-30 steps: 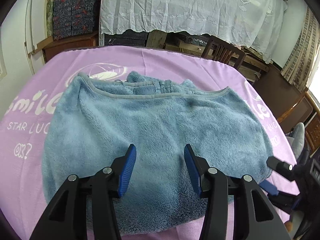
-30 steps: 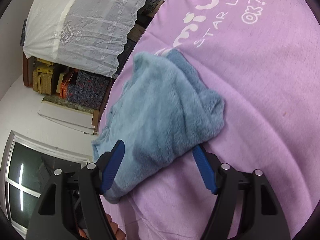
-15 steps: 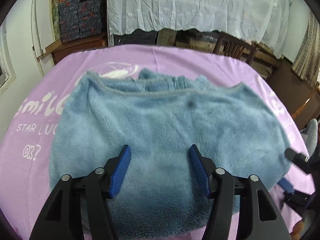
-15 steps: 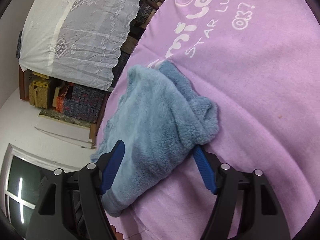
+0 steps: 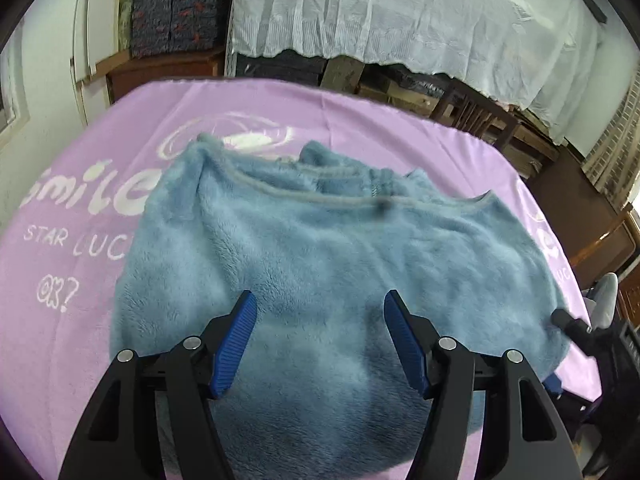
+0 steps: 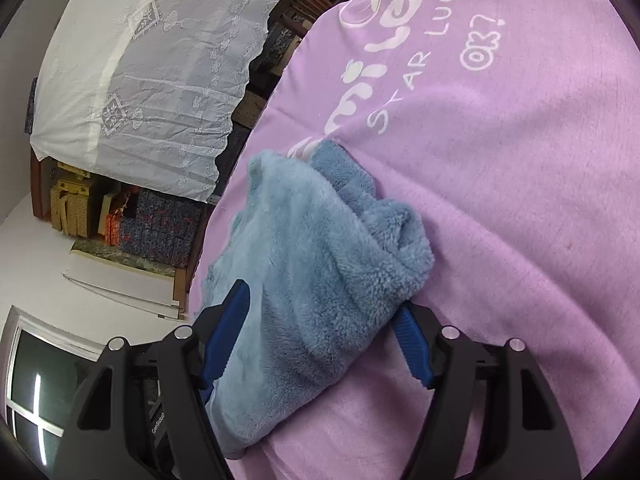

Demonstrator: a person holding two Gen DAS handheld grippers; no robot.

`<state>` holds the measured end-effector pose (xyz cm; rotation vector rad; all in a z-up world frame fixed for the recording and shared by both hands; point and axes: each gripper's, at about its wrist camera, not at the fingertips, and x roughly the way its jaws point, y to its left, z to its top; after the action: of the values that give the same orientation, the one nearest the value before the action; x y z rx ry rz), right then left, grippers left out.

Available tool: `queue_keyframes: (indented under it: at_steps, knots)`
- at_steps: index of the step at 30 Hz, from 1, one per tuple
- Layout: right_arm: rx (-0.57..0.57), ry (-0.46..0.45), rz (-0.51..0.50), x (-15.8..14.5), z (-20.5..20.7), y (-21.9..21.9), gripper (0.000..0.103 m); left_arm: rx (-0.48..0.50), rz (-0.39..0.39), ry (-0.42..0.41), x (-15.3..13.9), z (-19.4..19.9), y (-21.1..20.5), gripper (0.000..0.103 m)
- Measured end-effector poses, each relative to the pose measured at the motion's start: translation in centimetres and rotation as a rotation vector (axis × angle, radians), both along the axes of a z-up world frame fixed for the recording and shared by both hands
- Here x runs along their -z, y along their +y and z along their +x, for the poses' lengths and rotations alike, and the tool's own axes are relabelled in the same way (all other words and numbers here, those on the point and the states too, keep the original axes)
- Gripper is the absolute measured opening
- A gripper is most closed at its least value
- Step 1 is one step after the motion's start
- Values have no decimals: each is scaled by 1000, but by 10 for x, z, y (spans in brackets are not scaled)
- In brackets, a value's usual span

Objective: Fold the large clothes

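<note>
left wrist view: blue fleece garment lies folded on the table, which is covered in a purple printed cloth, grey-trimmed hem edge across the far side. left hand-held gripper hovers over the near middle of the garment, jaws opening, blue pads spread, fleece below and between them but not pinched. part of the right hand-held gripper shows at the garment's right edge.

right wrist view: right hand-held gripper sits at the side end of the same garment, jaws spread wide with the bunched thick end between them. right pad tucked under the rolled edge, left pad beside the top layer; looks like no squeeze, can't be fully sure. purple cloth beyond is bare apart from white lettering.

step in hand, my read: letting go after a fold and re-gripping for the next one. to do it well: slide lower pads under all layers at the edge, not just the top pile, close firmly since fleece is thick and slippery, lift both ends level, lay over with edges matched, then smooth the bulge at the right end.
</note>
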<state>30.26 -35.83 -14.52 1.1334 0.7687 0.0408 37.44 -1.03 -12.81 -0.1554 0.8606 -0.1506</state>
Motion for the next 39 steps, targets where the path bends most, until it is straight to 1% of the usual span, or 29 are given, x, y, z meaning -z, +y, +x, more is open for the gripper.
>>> queue_keyframes:
  at_steps: [2,3,4,5,6,7,9,10,13,15,17,19,21,23,25,27,29,30,31,32,34,35,36,39]
  knots:
    - [9,1,-11,-1,7,-1,67,7,46,-4,2,-1,-7,68]
    - [24,1,-25,-1,13,-3,67,15,91,-13,2,-3,-14,68]
    - [32,1,-33,-1,16,-4,66,14,117,-23,3,-5,-17,69]
    - [33,2,-42,-1,19,-4,66,10,127,-29,2,-7,-20,68]
    - [29,2,-56,-1,21,-3,65,9,121,-29,1,-8,-20,68]
    - [23,5,-62,-1,20,-1,64,15,94,-27,-2,-10,-19,69]
    - [-1,-3,-21,-1,13,3,65,35,36,-27,-7,-12,-16,70]
    - [-9,-11,-8,0,11,4,65,36,33,-24,-7,-10,-15,72]
    - [2,-11,-44,0,17,1,60,24,78,3,4,-4,-18,73]
    - [16,-19,-48,2,23,-4,55,32,109,-6,5,-5,-23,77]
    - [6,-27,-73,3,30,-5,48,46,128,-4,7,-5,-28,84]
    - [0,-33,-100,2,31,-2,47,53,132,0,9,-3,-30,86]
    - [-11,-34,-124,1,33,1,47,47,110,6,7,-1,-26,85]
    - [-50,-33,-159,0,37,4,48,25,33,3,-1,-3,-12,78]
    - [-75,-38,-189,-1,40,8,48,7,-38,-5,-10,-3,2,78]
    - [-74,-41,-192,-2,40,8,48,-3,-59,-6,-13,0,9,78]
    - [-74,-39,-195,-2,41,9,49,-13,-46,20,-7,8,12,79]
    - [-76,-41,-201,-2,41,10,49,-5,-22,53,2,15,11,80]
    - [-80,-43,-207,-2,40,11,49,7,9,59,6,19,6,87]
    - [-83,-44,-210,-2,39,12,49,27,66,41,10,20,-2,93]
    - [-87,-42,-217,-2,40,14,49,26,170,9,15,17,-17,96]
    - [-87,-41,-219,-2,40,14,48,18,189,-3,16,15,-20,96]
    - [-86,-38,-222,-2,40,15,48,15,185,-1,15,16,-20,96]
    - [-82,-26,-210,-3,41,14,47,23,124,21,15,19,-11,98]
